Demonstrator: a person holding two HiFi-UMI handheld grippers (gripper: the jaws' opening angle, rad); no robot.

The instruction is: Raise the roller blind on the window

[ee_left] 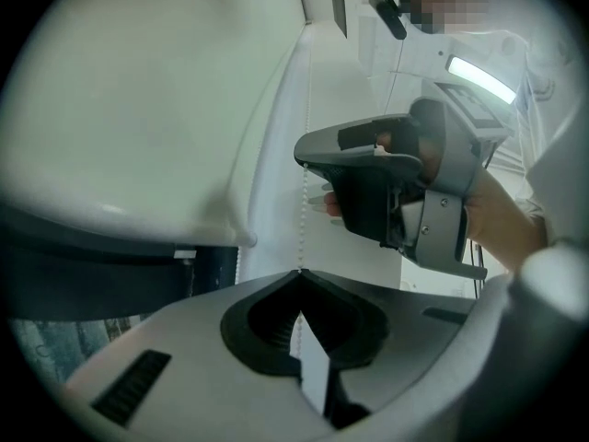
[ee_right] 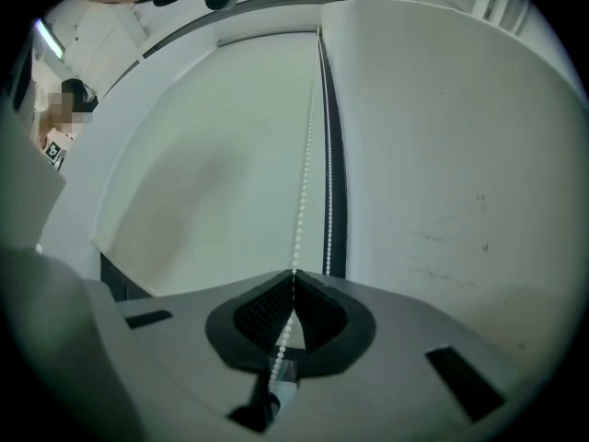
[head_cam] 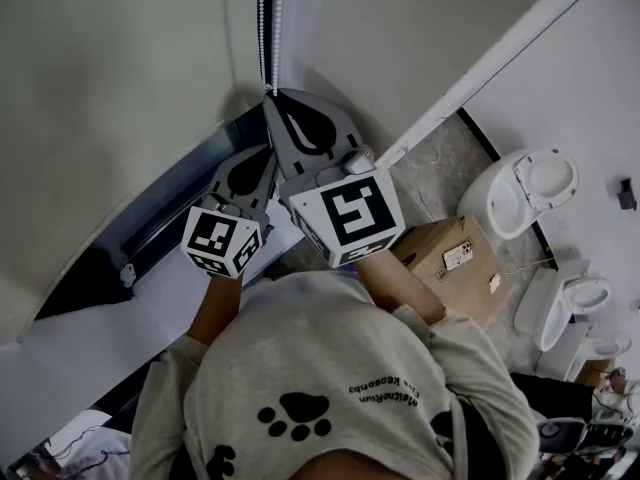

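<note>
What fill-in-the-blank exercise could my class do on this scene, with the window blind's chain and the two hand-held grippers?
1. The jaws of the right hand-held gripper are ____ on the bead chain.
2. The left hand-held gripper grips that same chain ____ the right one.
3. On the floor beside the person stands a brown ____ box.

Missing words: shut; below; cardboard.
</note>
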